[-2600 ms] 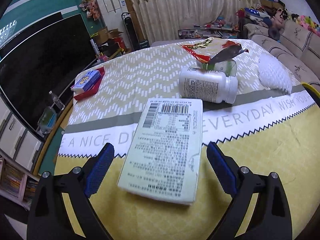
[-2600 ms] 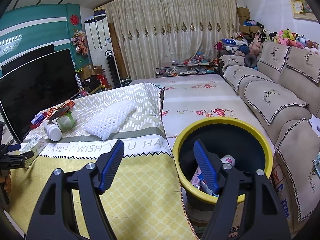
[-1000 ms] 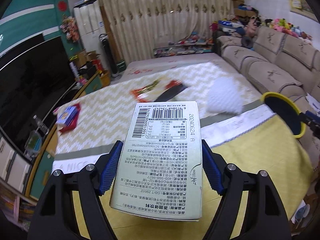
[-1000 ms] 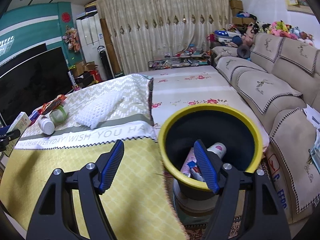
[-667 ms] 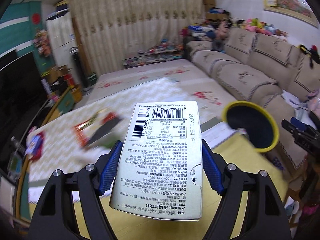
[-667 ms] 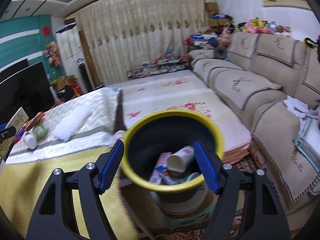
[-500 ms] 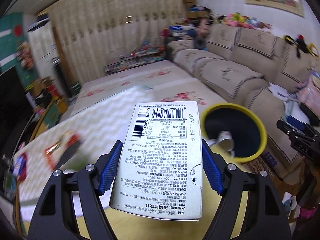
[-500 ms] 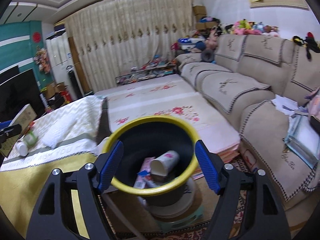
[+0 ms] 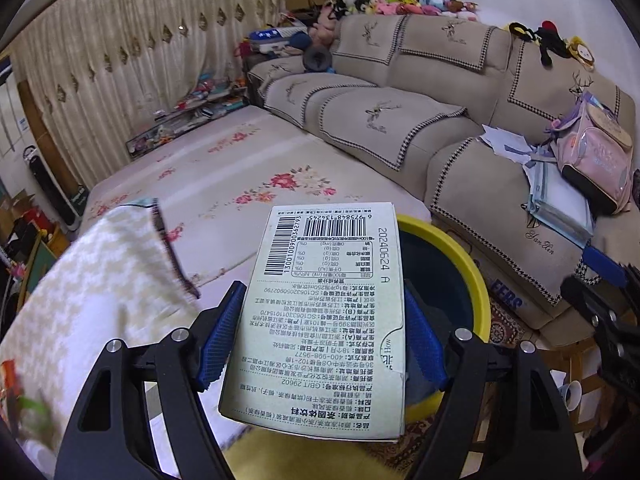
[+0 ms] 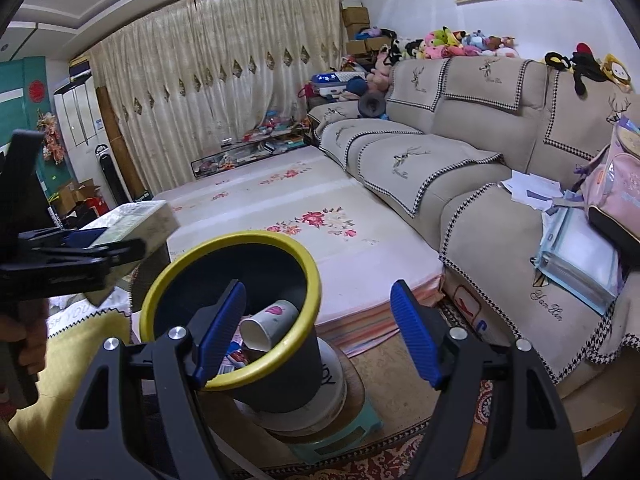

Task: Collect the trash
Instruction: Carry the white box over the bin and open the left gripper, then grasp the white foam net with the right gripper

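My left gripper (image 9: 320, 336) is shut on a pale carton (image 9: 328, 312) printed with barcodes and small text. It holds the carton in the air in front of the black bin with a yellow rim (image 9: 476, 276), which the carton partly hides. In the right wrist view the same carton (image 10: 136, 220) hangs at the left, just above and beside the bin (image 10: 296, 256). A white paper cup (image 10: 268, 324) and other wrappers lie inside the bin. My right gripper (image 10: 316, 332) stands open and empty, low over the bin's right side.
A beige sofa (image 10: 452, 168) with a pink backpack (image 10: 612, 192) and papers runs along the right. A floral mat (image 10: 304, 208) covers the floor behind the bin. The table with its yellow and white cloth (image 9: 96, 280) lies at the left. The bin stands on a round base (image 10: 332, 388).
The left gripper lifted the carton off the table and swung it right, toward the bin. The right gripper turned right, so the bin slid to the left of its view.
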`<state>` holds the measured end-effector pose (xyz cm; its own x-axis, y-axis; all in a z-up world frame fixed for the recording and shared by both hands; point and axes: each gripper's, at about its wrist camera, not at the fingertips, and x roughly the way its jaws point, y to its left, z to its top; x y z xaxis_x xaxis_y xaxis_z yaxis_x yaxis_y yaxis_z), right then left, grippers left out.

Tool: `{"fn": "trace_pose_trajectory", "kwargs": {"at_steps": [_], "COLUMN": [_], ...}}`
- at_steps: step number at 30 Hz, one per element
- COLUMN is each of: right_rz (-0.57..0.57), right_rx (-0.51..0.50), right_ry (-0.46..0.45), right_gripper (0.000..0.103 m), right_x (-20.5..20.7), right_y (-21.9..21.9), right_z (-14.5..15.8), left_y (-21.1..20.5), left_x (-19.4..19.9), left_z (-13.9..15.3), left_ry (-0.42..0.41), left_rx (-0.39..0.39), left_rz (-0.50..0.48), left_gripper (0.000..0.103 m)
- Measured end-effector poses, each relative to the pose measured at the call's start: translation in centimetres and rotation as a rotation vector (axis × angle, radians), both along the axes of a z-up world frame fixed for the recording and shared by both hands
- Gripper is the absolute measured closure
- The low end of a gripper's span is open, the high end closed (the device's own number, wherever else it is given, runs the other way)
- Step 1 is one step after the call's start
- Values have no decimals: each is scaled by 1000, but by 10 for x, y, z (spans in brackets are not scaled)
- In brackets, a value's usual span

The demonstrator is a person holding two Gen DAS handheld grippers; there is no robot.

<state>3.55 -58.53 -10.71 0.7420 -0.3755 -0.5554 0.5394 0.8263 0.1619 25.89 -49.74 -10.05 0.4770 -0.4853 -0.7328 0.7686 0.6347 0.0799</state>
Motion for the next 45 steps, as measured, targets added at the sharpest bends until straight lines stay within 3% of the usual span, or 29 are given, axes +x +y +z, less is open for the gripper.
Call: {"fn": "trace_pose_trajectory", "kwargs": {"at_steps": [4,6,11,15,19,28,34,37,45], "right_rz": [1,7,29,76,169,387,512,549,537], "right_rx": [6,6,8,15,24,12,13,-12,-79], "right_ry": [11,10,7,10,11,16,22,50,175], "right_gripper": [32,32,32,32,32,32,32,32,29], "right_x": [1,0,4,16,38,97,151,185,273], "right_y": [-1,0,8,23,48,130,189,219,277], "right_z": [-2,-1,0,2,6,32,54,59,35], "left_y": [-22,-20,29,105,199,388,484,507,504], "left_x": [19,23,12,4,-1,4,22,26,26], "left_z": [-19,-22,-1,26,42,46,29,22,8], "left_ry": [69,76,-9,-28,-55,-230,-258,-267,-244], "left_rx": [8,8,-45,-127,-200,-168,-194,-206,-223], "left_rz": [-9,11,40,102,245,575,759,819,860], "left_gripper": [26,16,11,8,5,5,5,5,5]}}
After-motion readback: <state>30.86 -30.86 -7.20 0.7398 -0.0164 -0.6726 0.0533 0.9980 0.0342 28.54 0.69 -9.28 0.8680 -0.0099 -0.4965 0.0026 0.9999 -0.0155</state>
